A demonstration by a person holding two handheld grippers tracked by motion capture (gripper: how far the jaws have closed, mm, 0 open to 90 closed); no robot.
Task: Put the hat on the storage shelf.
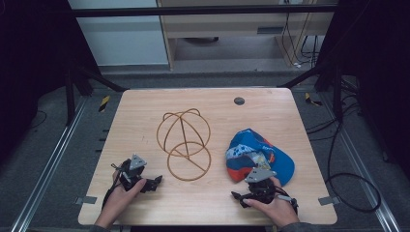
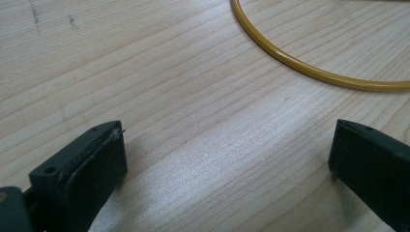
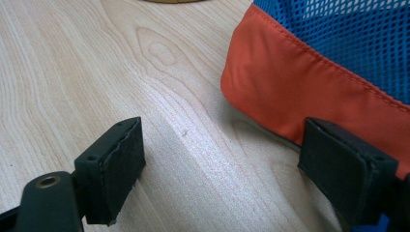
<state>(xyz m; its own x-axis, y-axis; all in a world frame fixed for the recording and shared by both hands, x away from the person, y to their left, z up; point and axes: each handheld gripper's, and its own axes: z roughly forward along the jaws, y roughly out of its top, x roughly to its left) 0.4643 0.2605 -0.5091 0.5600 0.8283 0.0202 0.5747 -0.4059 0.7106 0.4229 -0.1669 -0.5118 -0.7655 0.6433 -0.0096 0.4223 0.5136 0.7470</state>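
A blue, orange and white cap (image 1: 257, 154) lies upside down at the table's right front. A yellow wire frame of rings (image 1: 184, 143) lies at the middle. My right gripper (image 1: 240, 197) rests just in front of the cap, held by a hand. In the right gripper view its jaws stand wide apart, open (image 3: 220, 164), with the cap's orange rim (image 3: 300, 92) and blue mesh just ahead, one jaw beside the rim. My left gripper (image 1: 155, 182) sits left of the frame's lower ring, open (image 2: 227, 159) over bare wood, the yellow ring (image 2: 309, 70) ahead.
The wooden table (image 1: 145, 111) has a round dark grommet (image 1: 239, 101) near its far edge. Metal rails run along the floor on both sides. Cables (image 1: 348, 179) lie on the floor at the right.
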